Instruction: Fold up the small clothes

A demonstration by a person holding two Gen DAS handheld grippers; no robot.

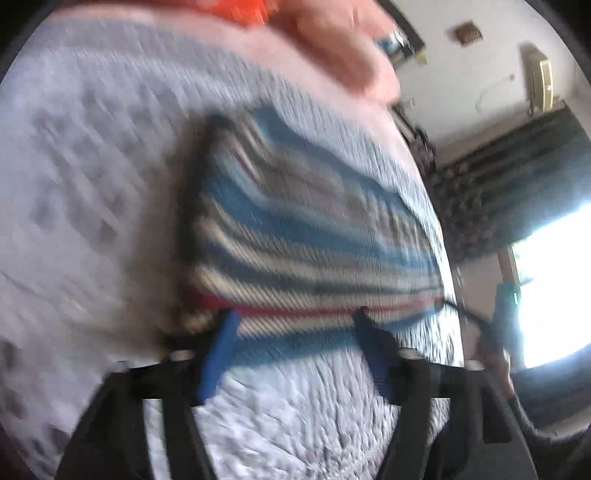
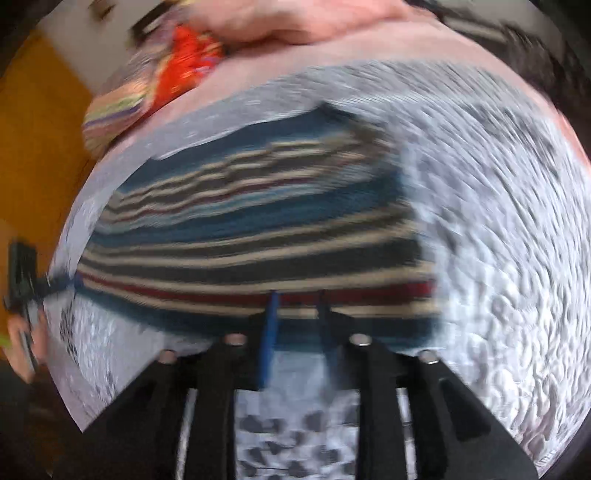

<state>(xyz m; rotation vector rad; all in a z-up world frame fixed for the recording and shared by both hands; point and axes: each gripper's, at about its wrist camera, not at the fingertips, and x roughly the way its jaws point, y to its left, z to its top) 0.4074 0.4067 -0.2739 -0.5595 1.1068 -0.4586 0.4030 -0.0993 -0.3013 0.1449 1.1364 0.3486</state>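
Blue-tipped fingers of the left gripper [image 1: 295, 325] stand spread wide at the near hem of the striped garment [image 1: 295, 229], which lies flat on a white textured bedspread [image 1: 92, 166]. On the other side, the right gripper [image 2: 295, 306] has its fingers closer together over the same hem; whether they pinch the cloth cannot be told through the blur. Beyond lie pink cloth [image 2: 295, 22] and a red-orange bundle [image 2: 184, 62].

Probably a home bedroom: quilted bedspread [image 1: 92, 184], curtained window [image 1: 546, 288], pillow [image 1: 343, 48].
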